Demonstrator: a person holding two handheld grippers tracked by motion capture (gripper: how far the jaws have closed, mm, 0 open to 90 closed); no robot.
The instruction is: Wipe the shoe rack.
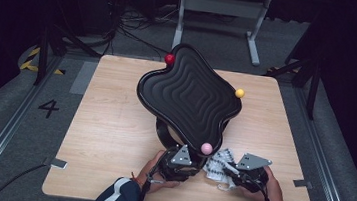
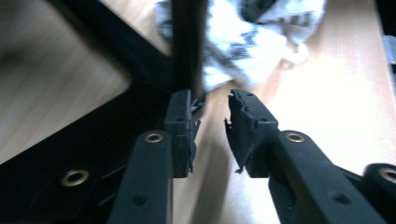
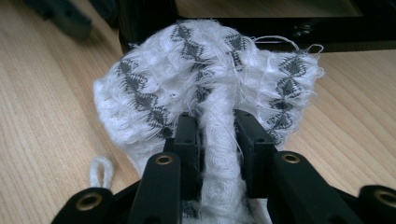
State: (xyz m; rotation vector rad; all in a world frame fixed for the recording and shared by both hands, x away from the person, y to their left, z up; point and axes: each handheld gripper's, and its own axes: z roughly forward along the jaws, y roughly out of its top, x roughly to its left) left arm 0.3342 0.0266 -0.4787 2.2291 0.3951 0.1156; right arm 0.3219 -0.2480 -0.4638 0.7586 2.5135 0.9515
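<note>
The right claw (image 3: 217,135) grips a fold of the white patterned cloth (image 3: 205,79), which lies on the wooden surface (image 1: 107,138) just beside the black wavy tray (image 1: 189,94). The left claw (image 2: 212,116) is open with nothing between its jaws, near the tray's edge.

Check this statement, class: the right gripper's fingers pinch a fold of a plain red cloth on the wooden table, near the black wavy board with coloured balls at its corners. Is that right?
One detail is wrong: the colour. The right gripper does pinch a fold of cloth on the wooden table near the black wavy board, but the right gripper view shows the cloth is white with a grey pattern, not plain red.
</note>
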